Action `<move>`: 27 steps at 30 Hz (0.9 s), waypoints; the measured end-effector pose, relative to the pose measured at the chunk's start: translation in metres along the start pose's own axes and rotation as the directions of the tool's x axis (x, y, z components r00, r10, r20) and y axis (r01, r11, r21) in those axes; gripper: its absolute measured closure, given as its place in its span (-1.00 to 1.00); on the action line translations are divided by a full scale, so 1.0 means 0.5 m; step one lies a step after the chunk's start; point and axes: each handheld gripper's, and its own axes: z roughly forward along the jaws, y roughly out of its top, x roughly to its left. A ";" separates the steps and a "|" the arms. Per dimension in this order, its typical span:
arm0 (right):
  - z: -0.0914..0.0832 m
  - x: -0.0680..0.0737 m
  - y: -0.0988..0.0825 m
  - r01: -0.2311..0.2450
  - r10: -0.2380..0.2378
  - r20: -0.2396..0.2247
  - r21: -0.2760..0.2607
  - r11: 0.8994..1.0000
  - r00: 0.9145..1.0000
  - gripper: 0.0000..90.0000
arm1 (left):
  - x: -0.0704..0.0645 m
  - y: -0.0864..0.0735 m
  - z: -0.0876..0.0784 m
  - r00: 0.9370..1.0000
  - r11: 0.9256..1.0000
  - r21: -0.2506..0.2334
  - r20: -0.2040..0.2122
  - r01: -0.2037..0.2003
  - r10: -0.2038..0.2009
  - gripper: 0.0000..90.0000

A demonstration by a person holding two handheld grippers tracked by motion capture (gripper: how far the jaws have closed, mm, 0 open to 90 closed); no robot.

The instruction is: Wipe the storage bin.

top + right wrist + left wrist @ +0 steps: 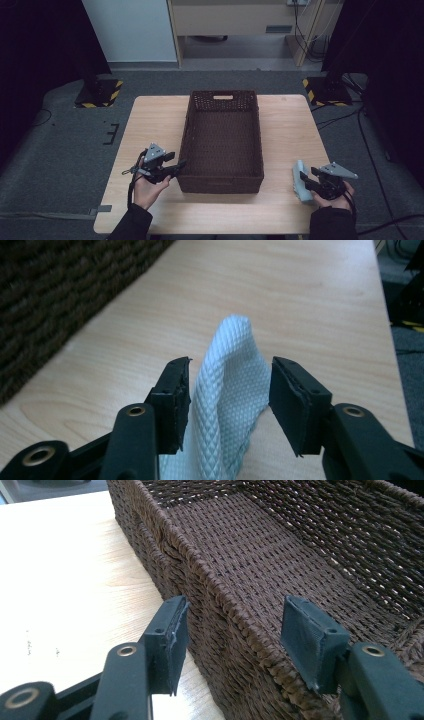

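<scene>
The right gripper (227, 390) has its jaws spread, and a pale blue cloth (230, 390) with a diamond weave stands up between them; it leans close against the left-hand pad (175, 400), and there's a clear gap to the other pad, so nothing is pinched. From the high view that cloth (300, 181) sits on the table (150, 120) to the right of the basket (221, 142), by its near right corner, right at the tip of the right gripper (306, 181).

Over on the other side, the left gripper (232, 635) is spread wide too, straddling the basket's (280, 555) woven wall, one jaw outside, one inside, neither pad pressing the wicker. The high view puts the left gripper (180, 164) at the basket's near left corner.

Count: one basket, one cloth, two grippers, two hands. The gripper views give the cloth's weave and the pad gaps; the high view gives the layout.
</scene>
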 end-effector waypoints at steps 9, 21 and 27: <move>-0.030 0.019 0.037 0.023 -0.025 -0.007 -0.120 0.992 1.000 0.07 | -0.001 0.001 0.001 1.000 1.000 0.004 0.015 0.001 -0.001 0.11; -0.040 0.089 0.101 0.057 -0.078 -0.107 -0.183 0.981 0.991 0.08 | -0.004 0.001 0.003 0.998 0.999 0.023 0.038 0.042 -0.043 0.32; -0.025 0.115 0.123 0.053 -0.082 -0.162 -0.176 0.983 0.983 0.10 | -0.008 -0.001 0.002 0.997 0.997 0.030 0.038 0.064 -0.066 0.33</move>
